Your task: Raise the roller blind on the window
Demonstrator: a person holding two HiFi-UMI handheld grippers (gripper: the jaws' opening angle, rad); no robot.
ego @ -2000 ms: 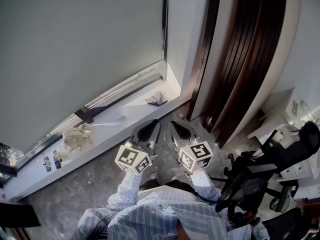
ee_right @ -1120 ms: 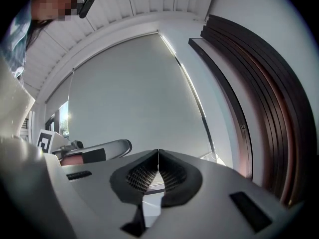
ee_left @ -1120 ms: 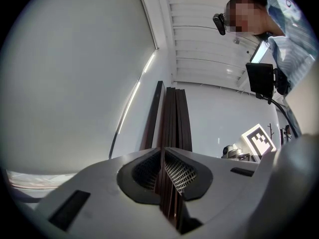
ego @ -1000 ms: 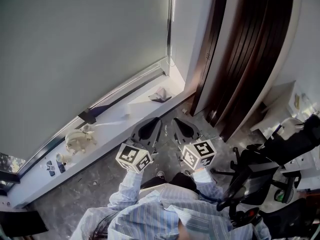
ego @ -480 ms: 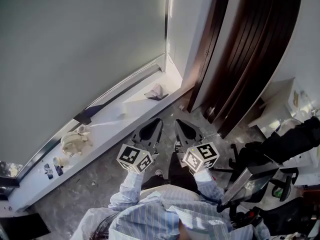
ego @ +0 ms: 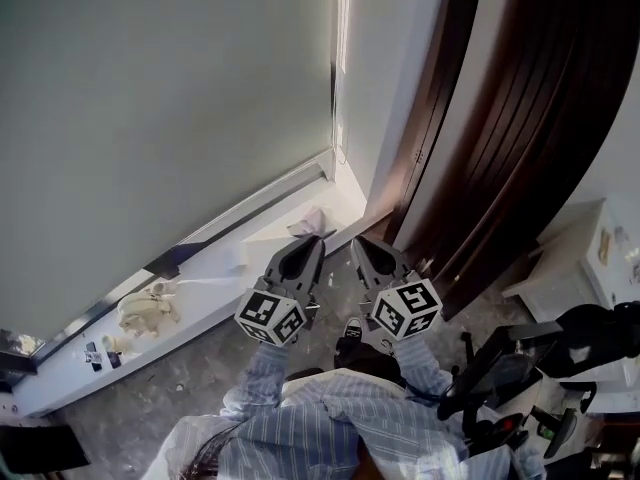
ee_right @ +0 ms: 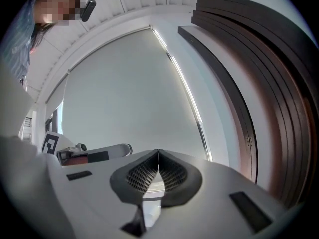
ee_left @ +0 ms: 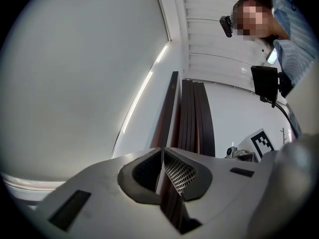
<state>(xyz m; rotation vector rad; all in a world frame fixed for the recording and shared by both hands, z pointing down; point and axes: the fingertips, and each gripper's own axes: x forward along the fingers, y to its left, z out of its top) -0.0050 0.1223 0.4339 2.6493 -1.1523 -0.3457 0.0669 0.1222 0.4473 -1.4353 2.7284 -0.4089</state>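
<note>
The grey roller blind (ego: 170, 98) hangs fully down over the window, its bottom bar (ego: 255, 211) just above the white sill (ego: 215, 263). It fills the left of the left gripper view (ee_left: 84, 83) and the middle of the right gripper view (ee_right: 129, 98). A thin bright strip of daylight (ego: 343, 18) runs down its right edge. My left gripper (ego: 312, 240) (ee_left: 162, 149) and right gripper (ego: 358, 243) (ee_right: 158, 151) are held side by side, pointing at the sill's right end. Both are shut on nothing. The left jaws have just closed slightly further.
Dark brown door panels (ego: 500, 118) stand right of the window corner. On the sill lie a crumpled paper (ego: 312, 223), a pale figurine (ego: 148, 306) and small items (ego: 100, 353). A black office chair (ego: 560, 358) and a white cabinet (ego: 590, 258) stand at the right.
Both grippers and the person have moved forward towards the sill's right end and the window corner. The figurine and small items have slid left and down in the head view.
</note>
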